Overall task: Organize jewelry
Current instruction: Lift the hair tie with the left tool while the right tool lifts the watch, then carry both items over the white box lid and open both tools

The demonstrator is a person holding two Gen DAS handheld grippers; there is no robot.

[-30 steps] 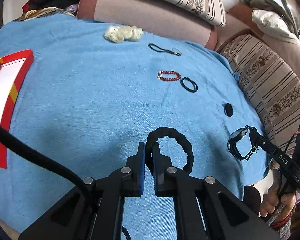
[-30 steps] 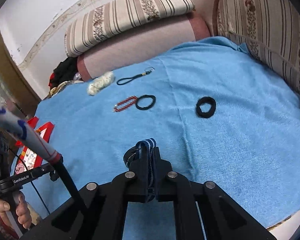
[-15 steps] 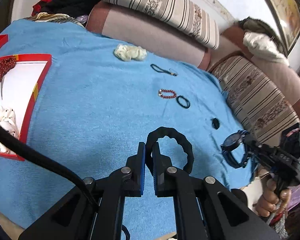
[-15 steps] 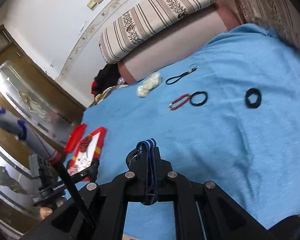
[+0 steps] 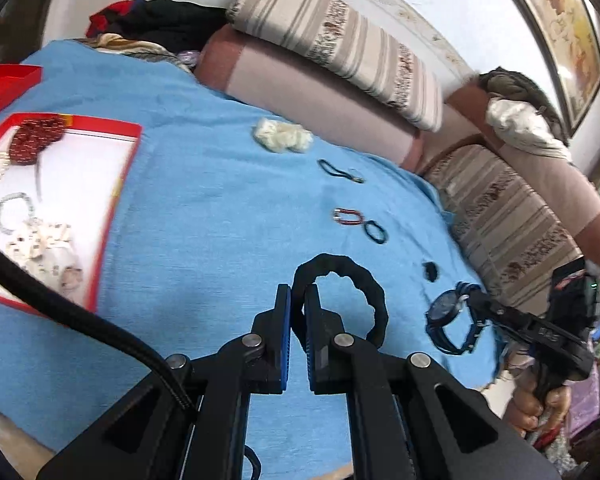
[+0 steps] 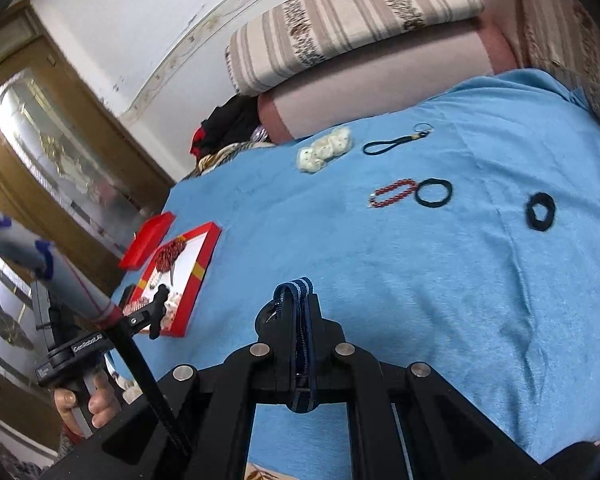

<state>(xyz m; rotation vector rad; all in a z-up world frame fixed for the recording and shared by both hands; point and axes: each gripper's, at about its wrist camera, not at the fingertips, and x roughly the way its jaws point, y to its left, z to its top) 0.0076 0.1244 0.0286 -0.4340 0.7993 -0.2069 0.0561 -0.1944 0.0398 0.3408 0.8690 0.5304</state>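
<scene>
My left gripper (image 5: 297, 300) is shut on a black scrunchie (image 5: 364, 286) and holds it above the blue cloth. My right gripper (image 6: 296, 300) is shut on a watch with a blue striped strap (image 6: 296, 286); it also shows at the right of the left wrist view (image 5: 446, 316). A red-rimmed white box (image 5: 116, 184) with beads and bracelets lies at the left, and shows in the right wrist view (image 6: 204, 256). On the cloth lie a red bead bracelet (image 6: 392, 192), a thin black hair tie (image 6: 434, 193), a small black scrunchie (image 6: 540, 211), a black cord loop (image 6: 392, 145) and a white scrunchie (image 6: 324, 150).
A blue cloth (image 5: 220, 208) covers the bed. Striped cushions (image 5: 340, 44) and a pink bolster (image 5: 308, 96) line the back and right side. A red lid (image 6: 148, 246) lies beside the box. Dark clothes (image 5: 156, 20) are piled at the far corner.
Both grippers have risen and swung left with their loads. The red box has come further into both views, and the loose items on the cloth look smaller and farther.
</scene>
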